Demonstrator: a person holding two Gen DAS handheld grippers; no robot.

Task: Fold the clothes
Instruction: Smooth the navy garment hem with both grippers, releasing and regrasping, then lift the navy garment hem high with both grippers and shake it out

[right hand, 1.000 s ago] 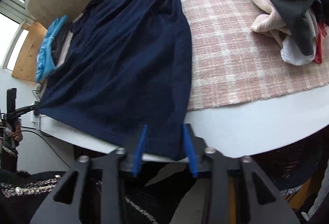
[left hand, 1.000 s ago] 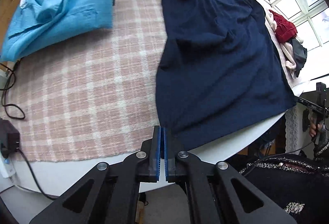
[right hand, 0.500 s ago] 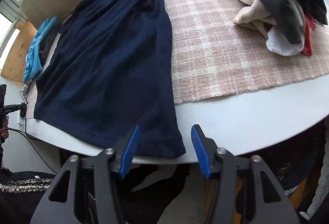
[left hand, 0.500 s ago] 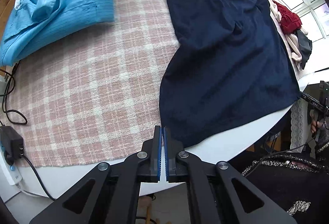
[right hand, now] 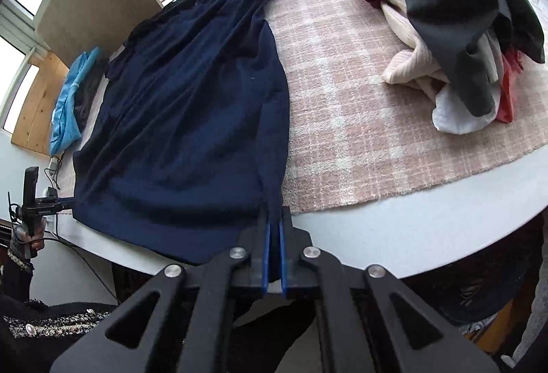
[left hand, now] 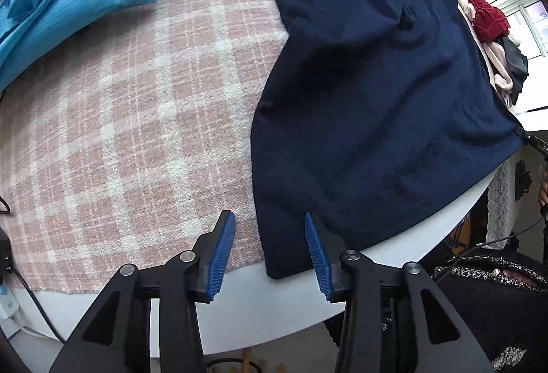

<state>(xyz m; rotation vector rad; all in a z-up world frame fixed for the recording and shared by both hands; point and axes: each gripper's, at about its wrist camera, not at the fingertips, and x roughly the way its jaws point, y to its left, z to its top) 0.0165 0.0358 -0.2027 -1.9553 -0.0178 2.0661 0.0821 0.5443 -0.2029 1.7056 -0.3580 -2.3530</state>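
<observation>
We find the navy garment (right hand: 191,119) soft and limp; right claw (right hand: 273,253) clamps its hem corner, left claw (left hand: 270,253) is opening astride the opposite corner.

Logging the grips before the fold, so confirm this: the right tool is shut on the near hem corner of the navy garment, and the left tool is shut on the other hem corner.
Wrong about the left tool: the left wrist view shows its jaws apart and opening, around the navy garment's hem corner without pressing it. The right tool is indeed shut on its corner.
</observation>
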